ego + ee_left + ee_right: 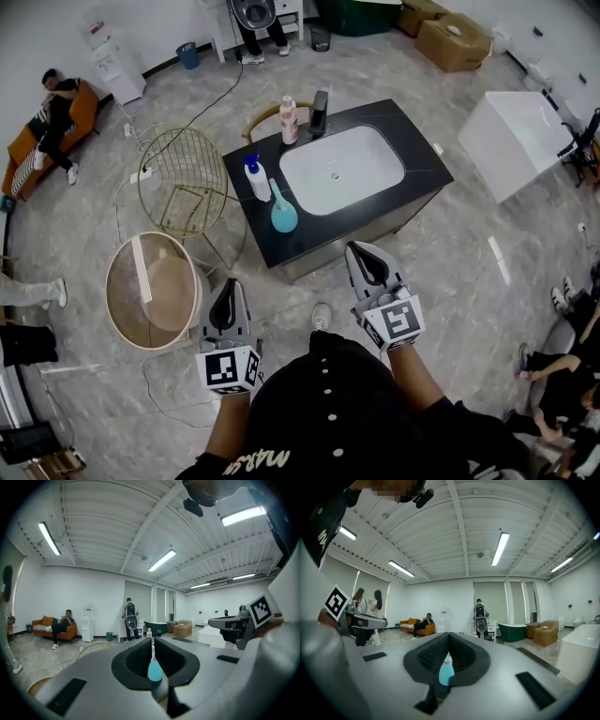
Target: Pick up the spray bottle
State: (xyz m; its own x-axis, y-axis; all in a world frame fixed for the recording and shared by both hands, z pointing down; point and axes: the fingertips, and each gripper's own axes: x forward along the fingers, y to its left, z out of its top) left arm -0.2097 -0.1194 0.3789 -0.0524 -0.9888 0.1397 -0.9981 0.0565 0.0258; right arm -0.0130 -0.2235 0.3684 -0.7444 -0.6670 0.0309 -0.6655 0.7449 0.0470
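Hovering short of a black sink counter [319, 232], the left gripper [227, 286] and right gripper [362, 249] both have their fingers pressed together, holding nothing. The white, blue-topped spray bottle [256, 178] stands upright well ahead of the left fingertips, just beyond a teal item [283, 216], perhaps a brush.

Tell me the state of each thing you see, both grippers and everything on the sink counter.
Left gripper: jaws shut, empty.
Right gripper: jaws shut, empty.
Spray bottle: upright on the counter, untouched.
Pink bottle: upright beside the faucet.
Teal long-necked container: upright by the basin.
Basin: empty.
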